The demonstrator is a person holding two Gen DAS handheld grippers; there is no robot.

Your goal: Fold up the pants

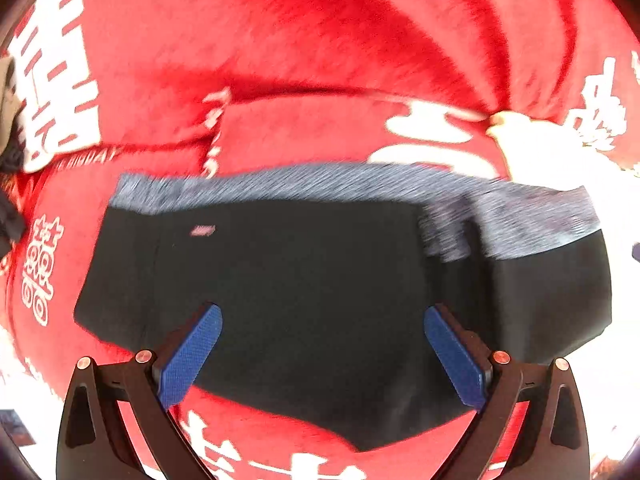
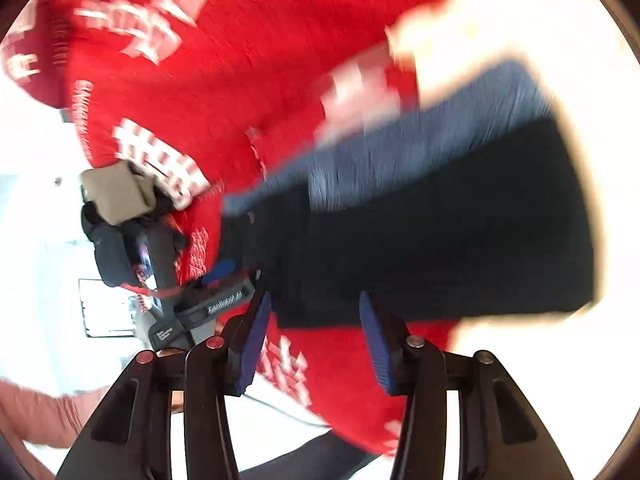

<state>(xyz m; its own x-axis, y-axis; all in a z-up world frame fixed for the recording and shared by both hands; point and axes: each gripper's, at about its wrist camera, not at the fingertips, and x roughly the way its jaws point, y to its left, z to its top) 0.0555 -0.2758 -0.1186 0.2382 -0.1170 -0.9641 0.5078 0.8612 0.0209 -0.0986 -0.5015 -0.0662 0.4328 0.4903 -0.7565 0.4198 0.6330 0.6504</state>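
Observation:
Black pants (image 1: 320,300) with a grey-blue heathered waistband (image 1: 280,186) lie folded into a compact block on a red blanket (image 1: 280,40) with white characters. My left gripper (image 1: 322,320) is open and empty, hovering over the near part of the pants. The pants also show in the right wrist view (image 2: 440,240), blurred by motion. My right gripper (image 2: 314,308) is open and empty, its blue pads (image 2: 374,340) just short of the pants' near edge. The left gripper (image 2: 218,276) is visible at the pants' left end in that view.
A pile of folded clothes, tan on top of dark ones (image 2: 116,216), sits at the blanket's left edge. Bright overexposed areas (image 2: 540,20) border the blanket. A person's sleeve (image 2: 36,416) shows at lower left.

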